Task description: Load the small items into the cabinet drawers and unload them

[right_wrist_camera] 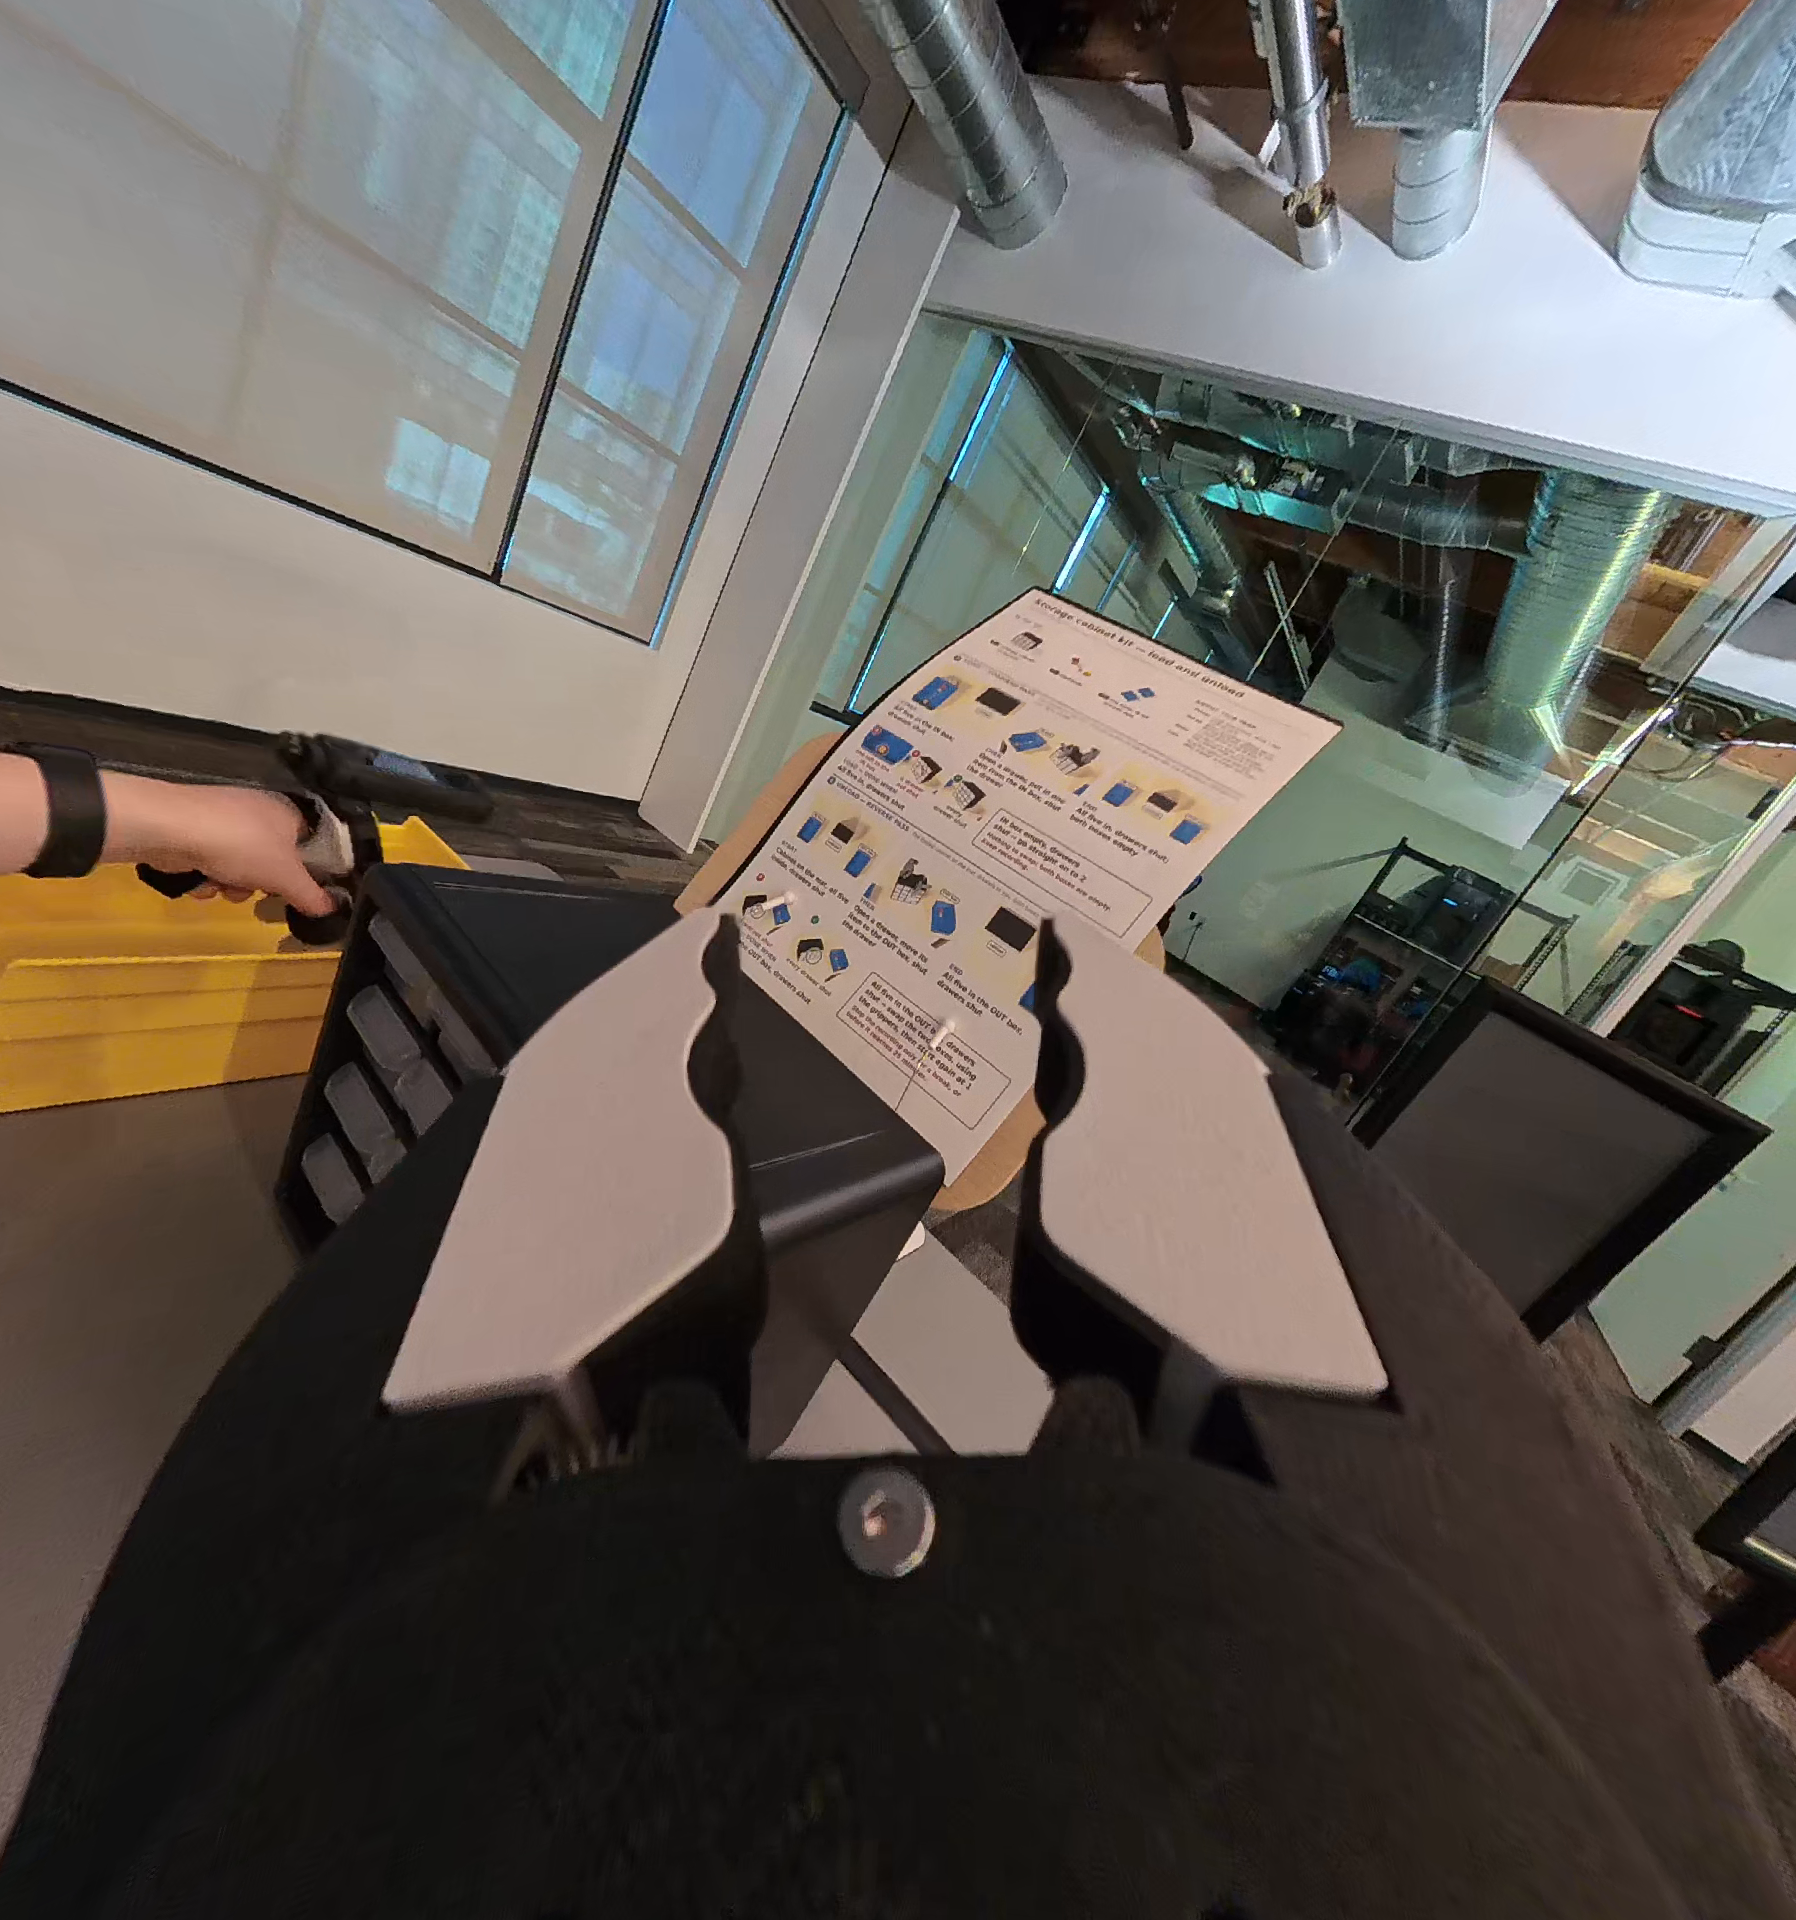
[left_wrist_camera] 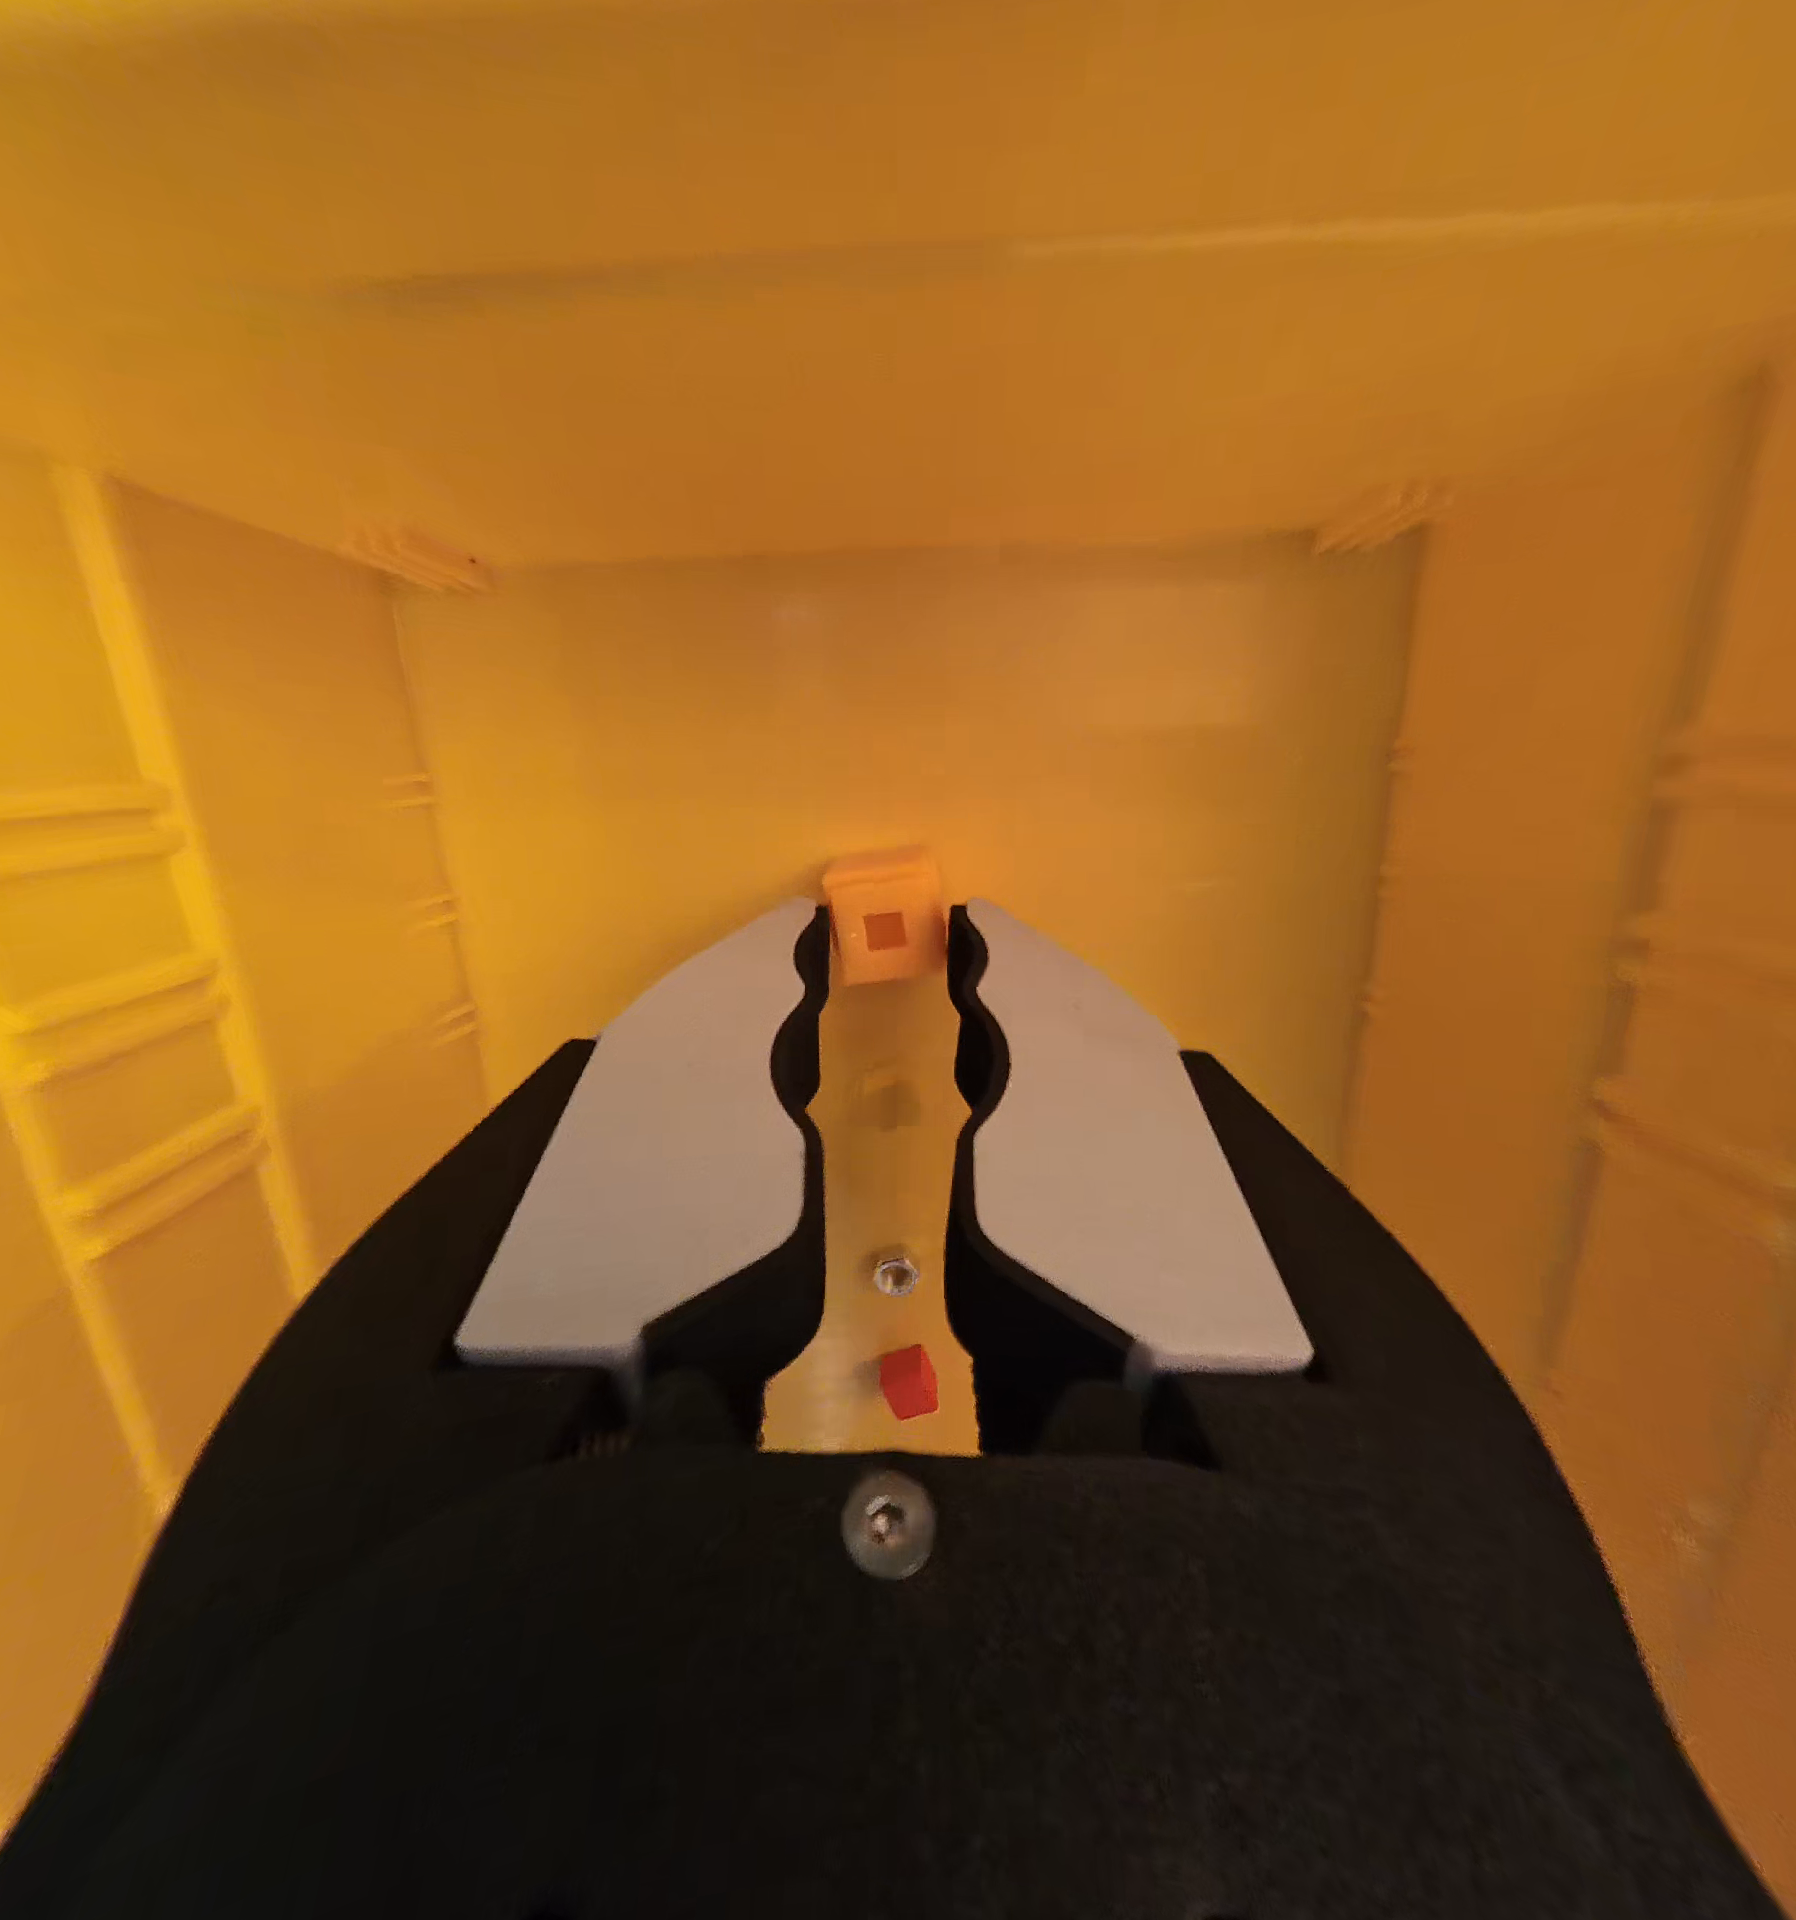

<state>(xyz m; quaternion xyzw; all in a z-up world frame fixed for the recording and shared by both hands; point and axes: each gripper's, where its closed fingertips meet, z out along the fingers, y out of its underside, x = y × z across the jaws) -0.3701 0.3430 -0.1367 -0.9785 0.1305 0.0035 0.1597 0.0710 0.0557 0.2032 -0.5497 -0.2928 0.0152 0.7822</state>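
Observation:
In the left wrist view my left gripper reaches inside a yellow bin, and its fingertips close on a small orange cube with a square hole. On the bin floor between the fingers lie a small yellow piece, a metal nut and a red block. In the right wrist view my right gripper is open and empty, held tilted above the black drawer cabinet. The cabinet's grey drawers look shut.
In the right wrist view a hand holds the left gripper down in the yellow bin, left of the cabinet. A printed instruction sheet stands behind the cabinet. The grey tabletop lies in front, and dark monitors stand at the right. Some 65 centimetres of space lies between my two pairs of fingers.

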